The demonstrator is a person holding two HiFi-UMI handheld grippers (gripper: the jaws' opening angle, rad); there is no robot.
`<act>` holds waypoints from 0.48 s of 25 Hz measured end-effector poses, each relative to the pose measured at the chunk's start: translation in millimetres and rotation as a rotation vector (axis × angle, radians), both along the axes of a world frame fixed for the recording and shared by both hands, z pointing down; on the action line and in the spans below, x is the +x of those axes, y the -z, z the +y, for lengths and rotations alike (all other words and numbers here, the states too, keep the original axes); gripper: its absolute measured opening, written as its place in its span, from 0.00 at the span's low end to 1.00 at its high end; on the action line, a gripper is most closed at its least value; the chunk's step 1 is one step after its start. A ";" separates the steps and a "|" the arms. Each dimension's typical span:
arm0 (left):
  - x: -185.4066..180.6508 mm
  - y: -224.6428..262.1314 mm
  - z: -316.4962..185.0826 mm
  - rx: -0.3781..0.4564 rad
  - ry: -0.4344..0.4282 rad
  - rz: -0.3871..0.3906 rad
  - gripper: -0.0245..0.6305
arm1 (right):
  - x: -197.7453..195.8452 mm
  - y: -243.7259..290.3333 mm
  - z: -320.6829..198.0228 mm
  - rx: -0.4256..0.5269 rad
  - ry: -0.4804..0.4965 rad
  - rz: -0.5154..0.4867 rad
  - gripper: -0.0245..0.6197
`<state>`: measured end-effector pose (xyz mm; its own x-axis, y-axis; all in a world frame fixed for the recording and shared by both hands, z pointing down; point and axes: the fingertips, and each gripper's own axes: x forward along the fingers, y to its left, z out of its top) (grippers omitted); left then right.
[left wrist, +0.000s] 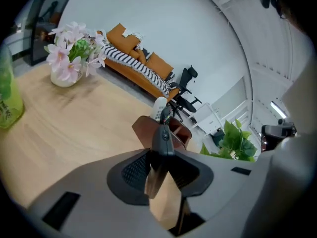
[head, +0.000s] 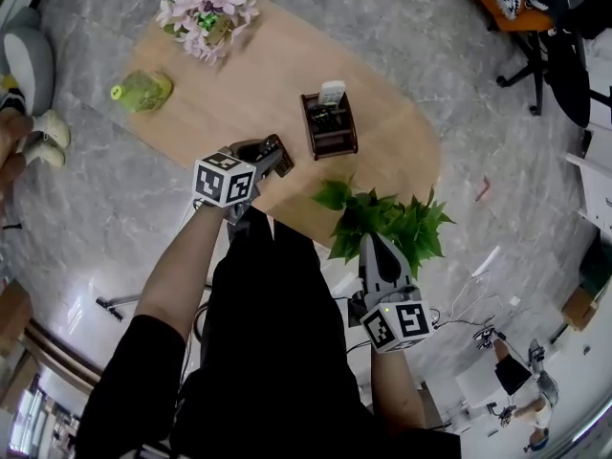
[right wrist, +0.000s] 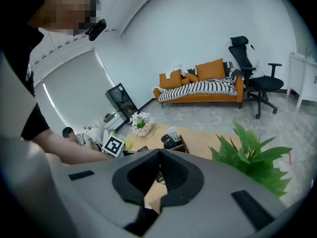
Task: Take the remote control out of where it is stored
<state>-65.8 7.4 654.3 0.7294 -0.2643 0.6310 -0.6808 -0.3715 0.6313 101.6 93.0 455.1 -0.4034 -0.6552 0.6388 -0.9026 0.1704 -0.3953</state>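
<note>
Stage: barely begun | remote control (head: 332,93) upright in holder (head: 330,142), 1 o'clock of left gripper (head: 275,153) | left gripper, right gripper (head: 373,245): jaws together, empty | left: reach, pinch, lift out.

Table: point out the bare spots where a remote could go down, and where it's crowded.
Widest bare stretch: the middle of the table, between the flowers, the green bottle and the remote holder. A smaller bare patch lies right of the holder, toward the rounded end. Crowded: the near edge, with the left gripper and the plant over it.
</note>
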 end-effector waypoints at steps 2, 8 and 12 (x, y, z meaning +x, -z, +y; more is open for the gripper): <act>-2.3 -11.9 -6.7 -0.018 -0.011 -0.027 0.21 | -2.4 -3.5 -2.1 -0.005 -0.011 -0.003 0.05; -4.3 -47.5 -33.4 -0.104 0.047 -0.025 0.21 | -7.2 -13.2 -11.5 -0.015 -0.021 -0.001 0.05; -1.9 -67.5 -43.0 -0.195 0.135 -0.023 0.21 | -7.6 -18.0 -7.8 -0.040 -0.034 0.007 0.05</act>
<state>-67.7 -35.6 721.9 0.6805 -0.2299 0.6958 -0.7311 -0.1488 0.6659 94.1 85.2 473.1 -0.3768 -0.6424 0.6673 -0.9103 0.1236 -0.3949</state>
